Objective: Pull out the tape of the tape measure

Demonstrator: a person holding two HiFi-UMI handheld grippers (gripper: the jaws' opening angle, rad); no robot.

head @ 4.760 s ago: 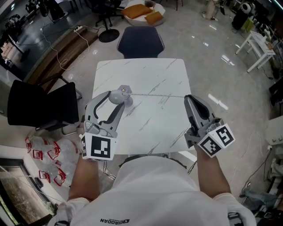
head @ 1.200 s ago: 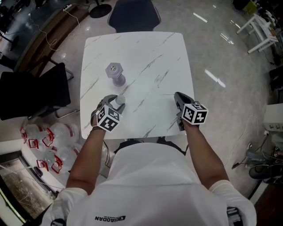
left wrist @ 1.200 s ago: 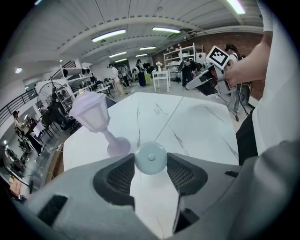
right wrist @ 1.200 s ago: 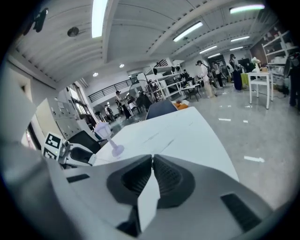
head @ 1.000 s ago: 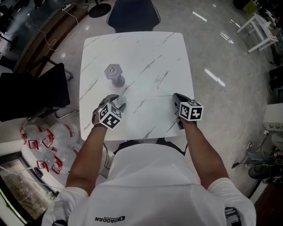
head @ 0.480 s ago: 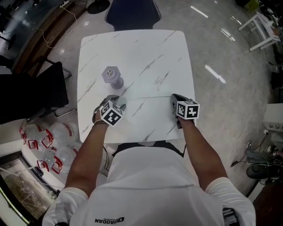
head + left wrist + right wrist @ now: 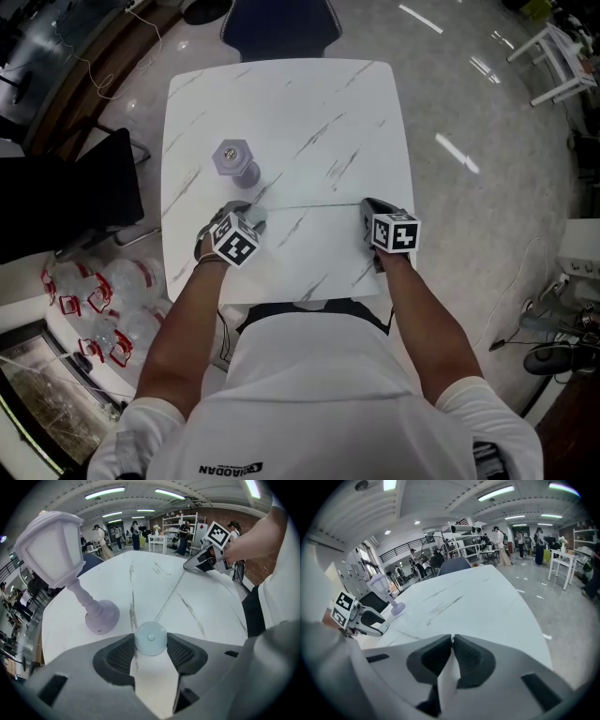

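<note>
A round, smooth, pale tape measure is clamped in the left hand-held gripper near the marbled white counter's near-left corner. Its thin tape stretches to the right hand-held gripper, which pinches the tip, its jaws just easing apart. A lilac lantern stands beyond. Both grippers sit lower than seconds ago.

In the head view the left tool hides most of the tape measure, only a pale edge showing.
</note>
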